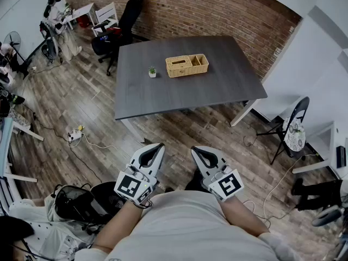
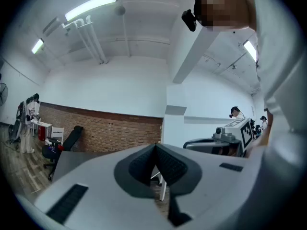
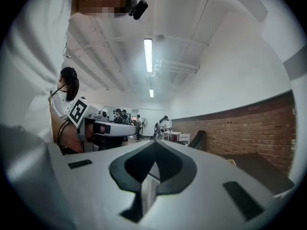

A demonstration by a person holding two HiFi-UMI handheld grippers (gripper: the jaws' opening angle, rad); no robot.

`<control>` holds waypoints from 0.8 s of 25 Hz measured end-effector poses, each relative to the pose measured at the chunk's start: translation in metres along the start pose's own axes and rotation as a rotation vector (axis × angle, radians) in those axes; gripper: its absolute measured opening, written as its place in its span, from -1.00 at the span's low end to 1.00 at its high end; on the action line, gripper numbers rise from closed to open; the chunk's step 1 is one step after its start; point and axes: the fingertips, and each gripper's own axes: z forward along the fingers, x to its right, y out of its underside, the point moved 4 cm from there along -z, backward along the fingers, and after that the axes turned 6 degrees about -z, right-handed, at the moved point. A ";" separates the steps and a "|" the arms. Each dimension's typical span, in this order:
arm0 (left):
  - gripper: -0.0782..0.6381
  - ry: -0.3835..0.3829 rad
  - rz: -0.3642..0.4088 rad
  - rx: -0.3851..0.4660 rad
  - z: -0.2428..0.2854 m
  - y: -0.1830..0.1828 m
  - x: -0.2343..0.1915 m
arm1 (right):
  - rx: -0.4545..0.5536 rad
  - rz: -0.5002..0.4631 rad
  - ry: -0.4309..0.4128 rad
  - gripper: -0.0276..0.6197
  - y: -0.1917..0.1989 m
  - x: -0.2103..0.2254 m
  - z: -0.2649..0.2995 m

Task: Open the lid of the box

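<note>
Tabletop dark grey. Box tan, woven wicker. Plant green, white pot. Floor brown wood planks. Wall red-brown brick. Left tongs and right tongs light grey, black-and-white square markers.

Task site: a light-tan, rectangular wicker box sits flat on the far half of a dark grey table, its lid down over the left part, the right part open-topped.
</note>
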 end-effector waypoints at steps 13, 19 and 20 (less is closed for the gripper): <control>-0.75 -0.019 0.013 0.010 0.035 -0.003 -0.011 | -0.006 0.023 -0.035 -0.91 0.009 0.034 0.013; -0.75 -0.037 -0.015 -0.002 0.067 0.006 -0.017 | -0.029 0.026 -0.064 -0.91 0.022 0.066 0.021; -0.75 -0.041 -0.021 -0.005 0.073 0.008 -0.018 | -0.035 0.033 -0.075 -0.91 0.026 0.071 0.022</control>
